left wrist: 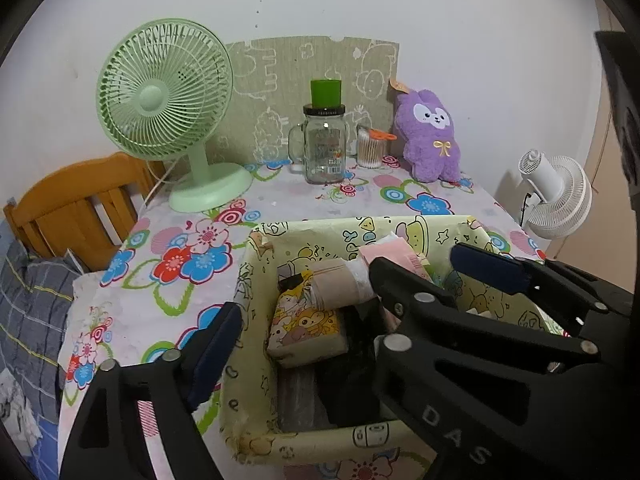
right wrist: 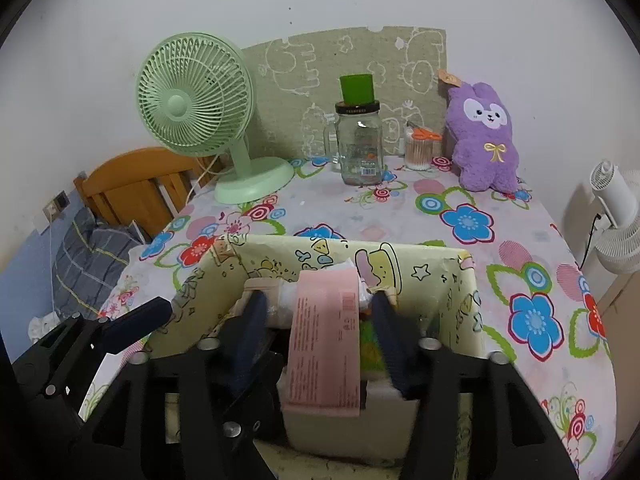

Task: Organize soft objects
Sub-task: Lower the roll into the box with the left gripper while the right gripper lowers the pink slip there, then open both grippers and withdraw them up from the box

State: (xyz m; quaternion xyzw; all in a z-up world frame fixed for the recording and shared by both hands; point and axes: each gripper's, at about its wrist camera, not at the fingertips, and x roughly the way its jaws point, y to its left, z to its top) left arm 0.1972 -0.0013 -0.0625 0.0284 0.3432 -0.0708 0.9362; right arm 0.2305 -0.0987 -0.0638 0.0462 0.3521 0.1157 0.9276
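Black plastic left gripper [left wrist: 352, 312] and right gripper [right wrist: 320, 340], slotted frames, silver round bolts at pivots. Dark blue pads [right wrist: 252, 320] inside fingers. Raised "DAS" lettering on one.

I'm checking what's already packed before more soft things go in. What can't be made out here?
- Right wrist view: the box floor and lower contents are hidden by the right tongs and the pink pack.
- Left wrist view: the dark items low in the box are in shadow, unidentifiable; the right tongs' arm covers the right side.
- Both views: pink pack print is too small to read.
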